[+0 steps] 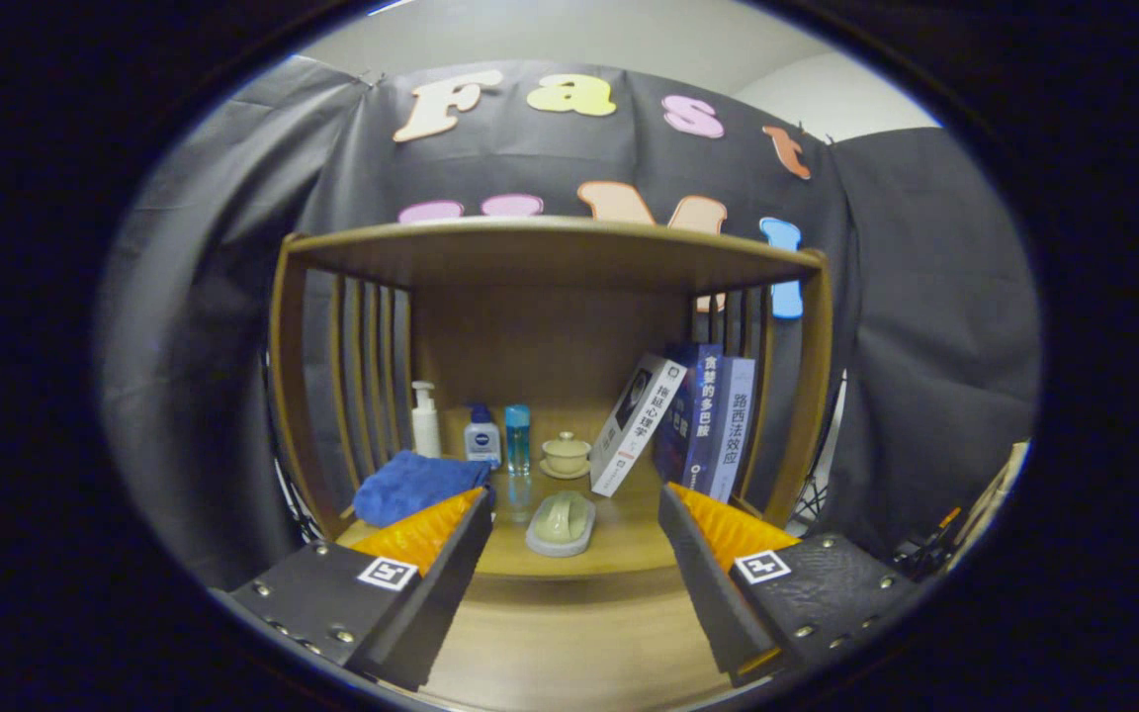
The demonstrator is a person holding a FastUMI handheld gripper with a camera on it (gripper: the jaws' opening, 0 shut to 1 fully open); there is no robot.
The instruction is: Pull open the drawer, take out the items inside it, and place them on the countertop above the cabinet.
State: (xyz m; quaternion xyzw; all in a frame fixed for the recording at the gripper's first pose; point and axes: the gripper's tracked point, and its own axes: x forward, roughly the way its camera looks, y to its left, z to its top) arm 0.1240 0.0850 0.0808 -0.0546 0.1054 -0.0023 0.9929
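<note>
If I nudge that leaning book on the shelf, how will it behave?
The leaning book probably tips or slides, since it rests tilted against the upright books. It looks stiff, fairly heavy. The open tool touches nothing.

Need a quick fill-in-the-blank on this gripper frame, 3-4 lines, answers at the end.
1. The gripper is ____, its two fingers spread with nothing between them.
2. The folded towel just beyond one finger is ____ in colour.
3. The lidded cup stands between the small bottles and the ____.
4. The books stand on the shelf, and the one nearest the cup is ____ rather than upright.

Answers: open; blue; books; leaning
</note>
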